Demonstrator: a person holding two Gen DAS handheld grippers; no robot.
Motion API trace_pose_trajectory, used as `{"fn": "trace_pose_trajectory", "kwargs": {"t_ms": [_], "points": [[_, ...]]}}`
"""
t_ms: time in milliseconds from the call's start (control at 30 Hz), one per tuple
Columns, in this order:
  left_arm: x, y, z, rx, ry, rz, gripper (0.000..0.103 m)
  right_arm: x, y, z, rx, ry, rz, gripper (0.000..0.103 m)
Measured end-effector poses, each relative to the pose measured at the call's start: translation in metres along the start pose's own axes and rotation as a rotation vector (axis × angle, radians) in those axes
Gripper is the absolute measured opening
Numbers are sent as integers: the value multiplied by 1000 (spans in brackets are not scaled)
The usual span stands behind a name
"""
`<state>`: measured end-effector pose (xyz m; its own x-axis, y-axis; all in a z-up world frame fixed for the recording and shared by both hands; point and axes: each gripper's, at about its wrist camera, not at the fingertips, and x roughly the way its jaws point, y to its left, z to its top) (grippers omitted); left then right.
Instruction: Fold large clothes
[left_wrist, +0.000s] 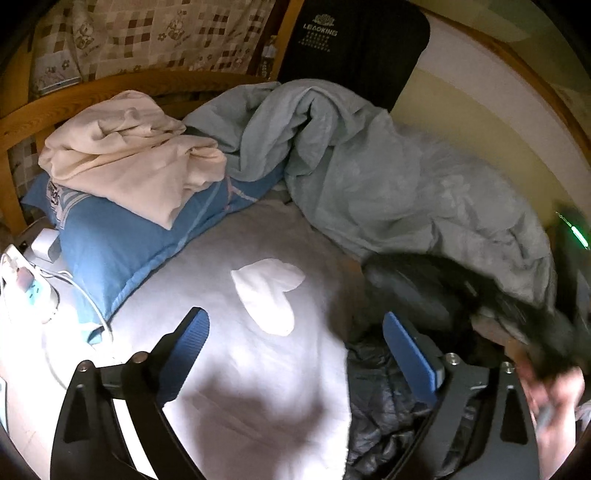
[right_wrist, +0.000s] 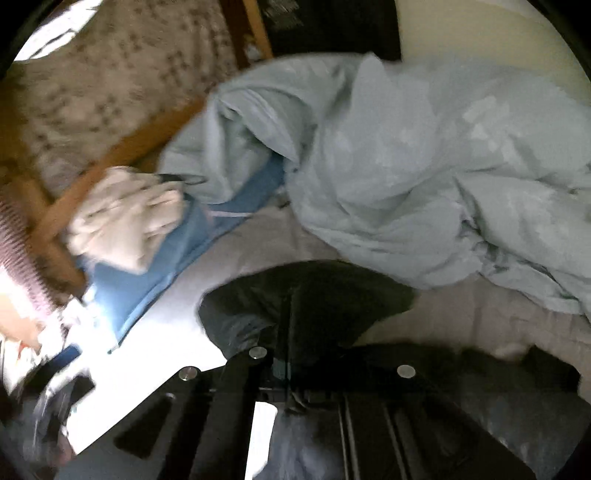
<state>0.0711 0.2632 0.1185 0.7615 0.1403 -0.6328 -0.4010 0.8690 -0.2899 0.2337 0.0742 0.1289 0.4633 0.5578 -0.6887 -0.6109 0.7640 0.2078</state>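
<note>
In the left wrist view, a black panel (left_wrist: 354, 48) leaning upright behind the light blue duvet carries the pale printed word "LEAOKING" beneath a small lotus-like emblem; rows of small dots or characters below the word are too small to read. The blue pillow (left_wrist: 110, 240) has a printed patch at its left end with dark lettering, partly covered by the cream garment (left_wrist: 129, 155) and too skewed to make out. In the right wrist view the same black panel (right_wrist: 332, 26) is blurred, and nothing on it can be read.
</note>
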Motion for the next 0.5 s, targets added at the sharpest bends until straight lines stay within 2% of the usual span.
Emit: {"fn": "trace_pose_trajectory", "kwargs": {"t_ms": [100,233,367,400,500], "points": [[-3,-8,-4,10,-2,-27,96,-52,-6,-44,-37,-11,7,3],[-3,-31,-15,58,16,-64,96,-94,-23,-106,-40,25,-51,3],[-2,-61,-34,129,57,-126,96,-119,-55,-166,4,45,-169,5],[-1,-71,-41,157,75,-145,96,-123,-64,-180,20,54,-202,10],[4,-101,-62,244,130,-185,96,-131,-84,-209,92,77,-223,16]]}}
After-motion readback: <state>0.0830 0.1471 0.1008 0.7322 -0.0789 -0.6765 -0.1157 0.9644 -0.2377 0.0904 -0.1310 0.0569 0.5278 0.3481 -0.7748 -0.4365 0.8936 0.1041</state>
